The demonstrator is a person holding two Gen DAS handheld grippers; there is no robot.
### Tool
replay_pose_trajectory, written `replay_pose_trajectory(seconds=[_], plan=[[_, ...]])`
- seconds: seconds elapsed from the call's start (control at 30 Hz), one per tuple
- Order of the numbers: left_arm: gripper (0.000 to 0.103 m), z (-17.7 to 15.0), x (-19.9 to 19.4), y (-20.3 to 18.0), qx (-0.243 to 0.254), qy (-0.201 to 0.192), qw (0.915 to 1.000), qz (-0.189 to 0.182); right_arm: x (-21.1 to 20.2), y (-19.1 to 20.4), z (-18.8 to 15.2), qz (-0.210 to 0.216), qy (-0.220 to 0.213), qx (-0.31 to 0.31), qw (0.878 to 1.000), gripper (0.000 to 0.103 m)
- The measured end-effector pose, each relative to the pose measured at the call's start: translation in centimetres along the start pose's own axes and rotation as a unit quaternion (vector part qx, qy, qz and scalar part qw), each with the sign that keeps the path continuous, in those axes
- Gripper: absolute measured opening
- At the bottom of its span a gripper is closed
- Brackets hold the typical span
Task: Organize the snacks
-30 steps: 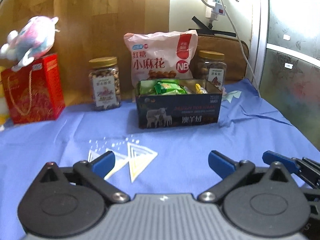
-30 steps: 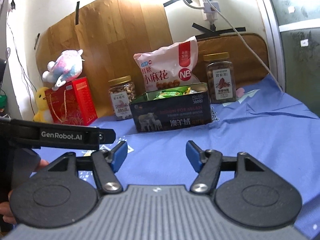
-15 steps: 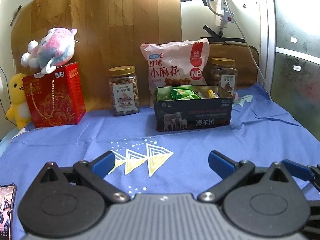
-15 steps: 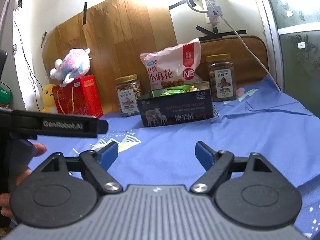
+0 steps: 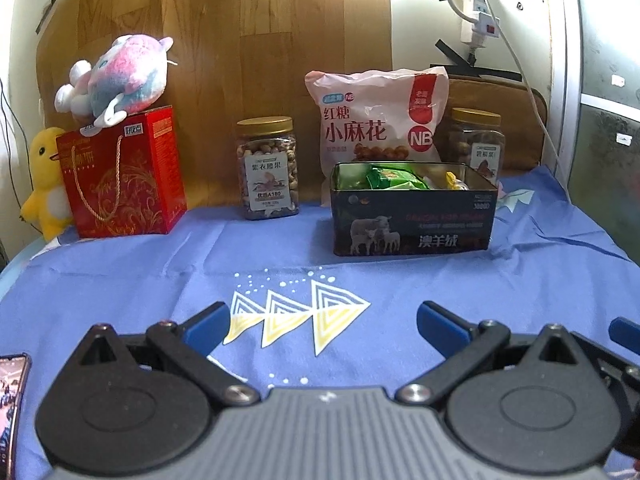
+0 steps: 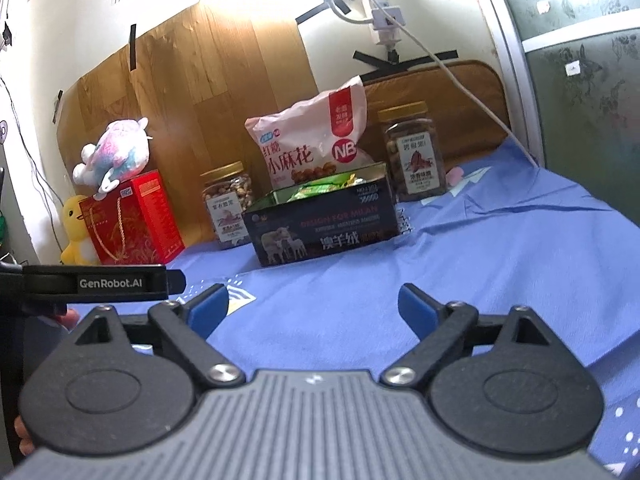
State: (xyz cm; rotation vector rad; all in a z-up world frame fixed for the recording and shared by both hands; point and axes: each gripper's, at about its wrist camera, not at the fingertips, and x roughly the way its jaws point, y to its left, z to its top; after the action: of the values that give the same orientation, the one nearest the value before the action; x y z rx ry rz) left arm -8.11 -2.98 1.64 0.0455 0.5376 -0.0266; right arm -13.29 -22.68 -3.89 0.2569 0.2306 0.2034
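Blue cloth [image 5: 168,280] with a printed row of triangles covered the desk, and a wood-grain board leaned against the wall behind it. At the bottom of the left wrist view the left hand-held gripper [image 5: 323,323] stood with its blue-tipped jaws spread wide and nothing between them, low over the cloth and well short of any snack. The right hand-held gripper [image 6: 313,307] was likewise spread wide and carried nothing, at the bottom centre of its own view, with the left unit's body just beside it at the left edge.

Outward from there, in the middle right of the left wrist view, sat the dark tin [image 5: 414,226], lid off, with green and yellow snack packets [image 5: 394,178] already lying inside it. Behind the tin, touching or nearly touching its back rim, leaned the pink snack bag [image 5: 376,116]. One nut jar [image 5: 267,168] stood apart to the left of the tin, a second nut jar [image 5: 476,142] behind its right corner. A red gift box [image 5: 122,172] with plush toys occupied the left side.

Judging by this layout, the small packets looked gathered and no loose ones showed on the cloth; the task seemed largely done, unless the jars or bag still needed placing.
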Motion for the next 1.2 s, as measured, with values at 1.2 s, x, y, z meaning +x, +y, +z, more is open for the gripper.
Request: replay_pose_trajectory(seconds=[1.2], plan=[[0.103, -0.5, 3.0, -1.9, 0.056, 0.015, 0.9957, 0.071, 0.9, -1.2, -0.3, -0.033, -0.013, 0.014, 0.999, 0.094]])
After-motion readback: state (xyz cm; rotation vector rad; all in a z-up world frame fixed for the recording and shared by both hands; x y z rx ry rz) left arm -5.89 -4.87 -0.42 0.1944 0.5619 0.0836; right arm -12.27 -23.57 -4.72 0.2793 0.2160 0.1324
